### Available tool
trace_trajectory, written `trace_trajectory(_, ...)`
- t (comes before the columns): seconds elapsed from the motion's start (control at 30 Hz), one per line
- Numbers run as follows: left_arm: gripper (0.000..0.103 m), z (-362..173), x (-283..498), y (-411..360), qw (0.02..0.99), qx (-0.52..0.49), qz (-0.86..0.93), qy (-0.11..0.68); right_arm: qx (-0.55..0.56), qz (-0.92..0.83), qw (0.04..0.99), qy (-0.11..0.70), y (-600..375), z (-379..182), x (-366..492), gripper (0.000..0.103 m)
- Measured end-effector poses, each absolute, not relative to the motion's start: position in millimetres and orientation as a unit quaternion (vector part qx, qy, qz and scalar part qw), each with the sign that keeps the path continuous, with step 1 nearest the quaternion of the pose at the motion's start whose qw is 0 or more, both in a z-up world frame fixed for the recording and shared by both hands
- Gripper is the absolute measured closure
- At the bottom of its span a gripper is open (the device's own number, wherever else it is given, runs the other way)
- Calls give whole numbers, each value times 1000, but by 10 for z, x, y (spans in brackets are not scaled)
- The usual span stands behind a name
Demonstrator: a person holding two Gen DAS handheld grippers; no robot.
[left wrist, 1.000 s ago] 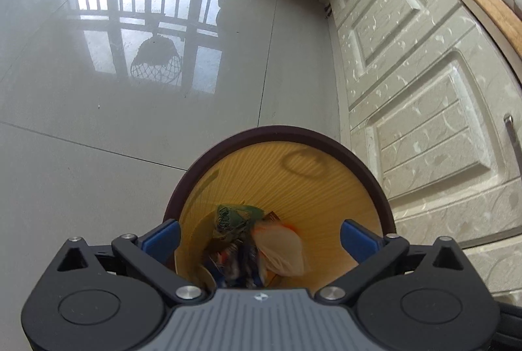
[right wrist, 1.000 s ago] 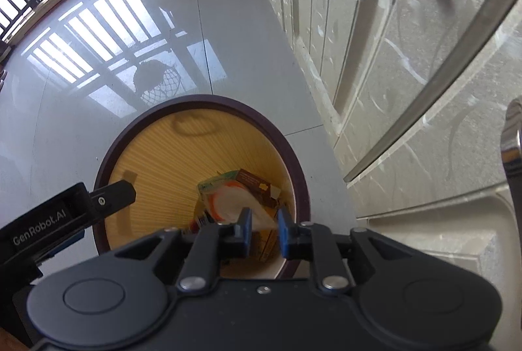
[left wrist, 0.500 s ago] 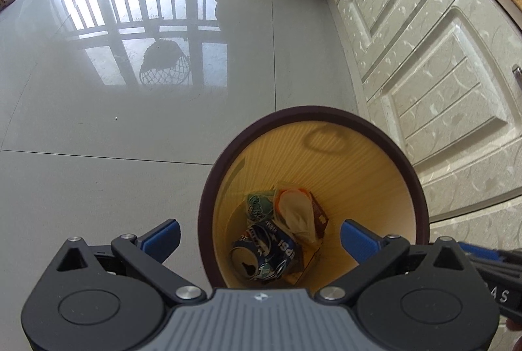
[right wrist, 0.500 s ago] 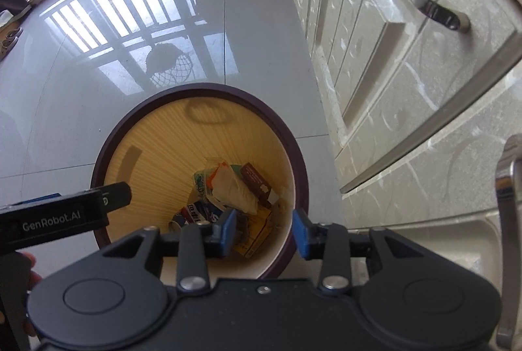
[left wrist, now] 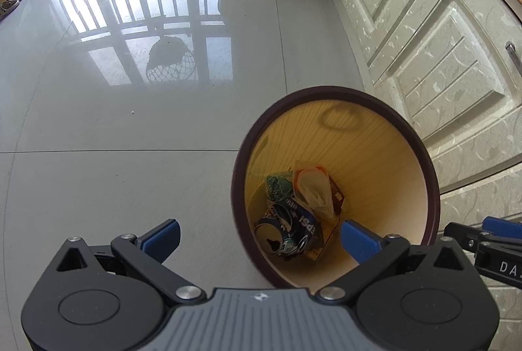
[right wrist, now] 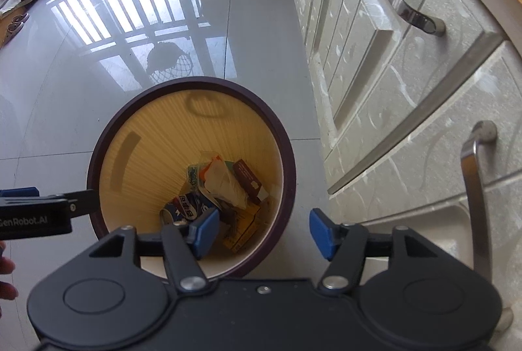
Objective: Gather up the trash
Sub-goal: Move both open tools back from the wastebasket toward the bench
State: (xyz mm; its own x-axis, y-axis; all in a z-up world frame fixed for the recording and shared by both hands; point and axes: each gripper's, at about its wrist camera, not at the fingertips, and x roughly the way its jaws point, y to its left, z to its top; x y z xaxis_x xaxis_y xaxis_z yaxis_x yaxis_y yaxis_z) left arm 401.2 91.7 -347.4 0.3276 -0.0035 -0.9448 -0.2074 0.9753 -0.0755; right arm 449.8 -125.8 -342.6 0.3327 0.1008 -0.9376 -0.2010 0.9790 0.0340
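Blue-padded hand-held grippers (right wrist: pixel 261 232) above bin (right wrist: pixel 287 155)

Can (left wrist: pixel 287 233) in bin (left wrist: pixel 430 175) — cabinets (left wrist: pixel 450 83) right

Open floor (left wrist: pixel 130 129) is left free ahead and left of the grippers; passage rightward is blocked by the cabinet (right wrist: pixel 407 83), with the bin (right wrist: pixel 107 135) standing below.

The left gripper (left wrist: pixel 259 235) points steeply down, its blue-padded jaws spread wide with nothing between the pads. Ahead and right of it stands a round waste bin (left wrist: pixel 421 155) with a dark rim. Inside lie a crushed Pepsi can (left wrist: pixel 287 232), a green wrapper (left wrist: pixel 277 186) and a white-and-orange pouch (left wrist: pixel 314 188). Cream cabinet doors (left wrist: pixel 434 57) run beyond the bin.
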Motion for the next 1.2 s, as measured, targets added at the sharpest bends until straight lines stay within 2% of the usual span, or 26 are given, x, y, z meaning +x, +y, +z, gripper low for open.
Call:
trace_trajectory(0.07,0,-3460,3960,927,809,-81,67,578,-45,88,815,570,-1283,-3429,4467,28)
trace_trajectory(0.13,0,-3459,3912,933,807,-72,67,583,-46,84,814,572,-1311,-3439,4432,28)
trace_trajectory(0.3,0,-3428,3814,956,803,-72,67,588,-53,77,812,576,-1371,-3455,4337,17)
trace_trajectory(0.47,0,-3336,3697,934,806,-62,64,585,-50,91,814,571,-1357,-3372,4225,1)
trace_trajectory(1.2,0,-2578,3026,1103,835,-58,82,541,-73,97,856,503,-1219,-2566,3608,0)
